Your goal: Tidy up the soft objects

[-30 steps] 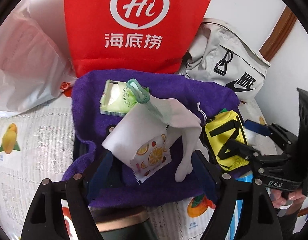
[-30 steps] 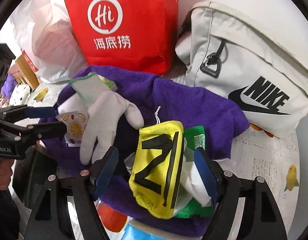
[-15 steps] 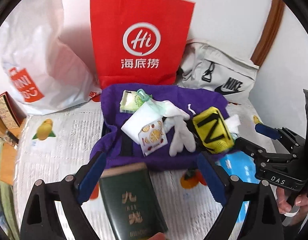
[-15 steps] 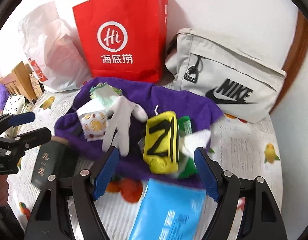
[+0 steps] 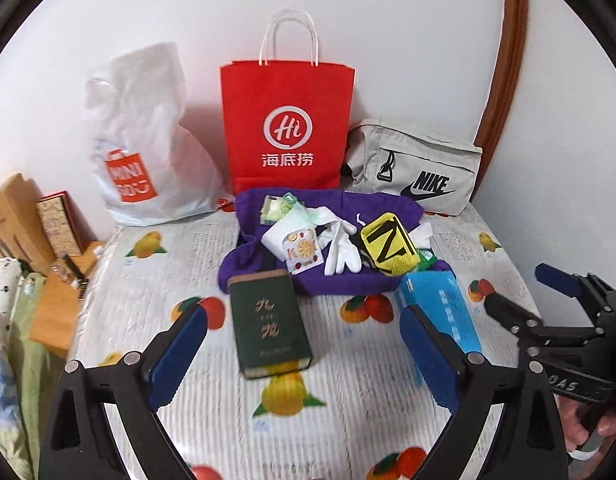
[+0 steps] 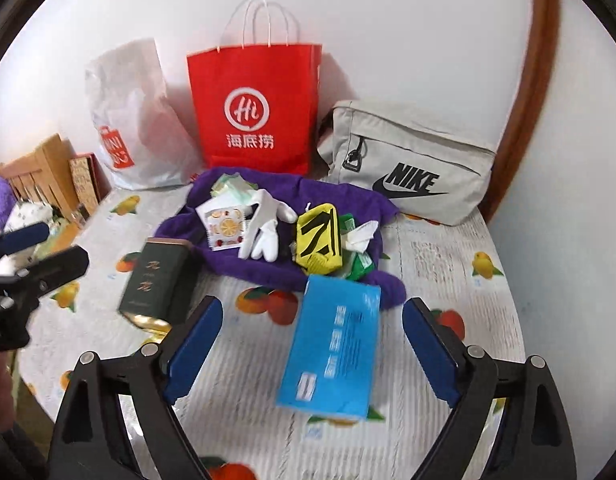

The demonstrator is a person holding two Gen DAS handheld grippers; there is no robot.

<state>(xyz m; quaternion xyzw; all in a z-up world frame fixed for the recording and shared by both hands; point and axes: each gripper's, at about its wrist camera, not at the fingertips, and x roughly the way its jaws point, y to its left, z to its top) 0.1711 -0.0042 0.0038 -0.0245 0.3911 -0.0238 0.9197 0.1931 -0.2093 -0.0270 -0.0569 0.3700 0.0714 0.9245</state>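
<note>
A table under a fruit-print cloth (image 5: pixel 348 420) fills both views, with a white wall behind it. At the far edge stand a white Miniso plastic bag (image 5: pixel 143 148) on the left, a red paper bag (image 5: pixel 287 120) in the middle and a grey Nike pouch (image 5: pixel 420 176) on the right. Just near of these lies a purple towel (image 5: pixel 332 284), spread flat and carrying the soft things: a white glove (image 5: pixel 340 248) at its middle, a yellow pouch with black straps (image 5: pixel 392 246) to the right of the glove, a fruit-print sachet (image 5: pixel 301 250) to the left, and a green packet (image 5: pixel 273 210) at the far left. A dark green tin (image 5: pixel 267 324) lies at the towel's near-left edge, a blue tissue pack (image 6: pixel 332 344) at its near-right edge.

The left gripper (image 5: pixel 303 360) hangs above the cloth with its blue-padded jaws spread wide, having just been opening; nothing is between them that they touch. The right gripper (image 6: pixel 312 348) is likewise released and has just been widening, its jaws on either side of the blue pack, clear of it.
</note>
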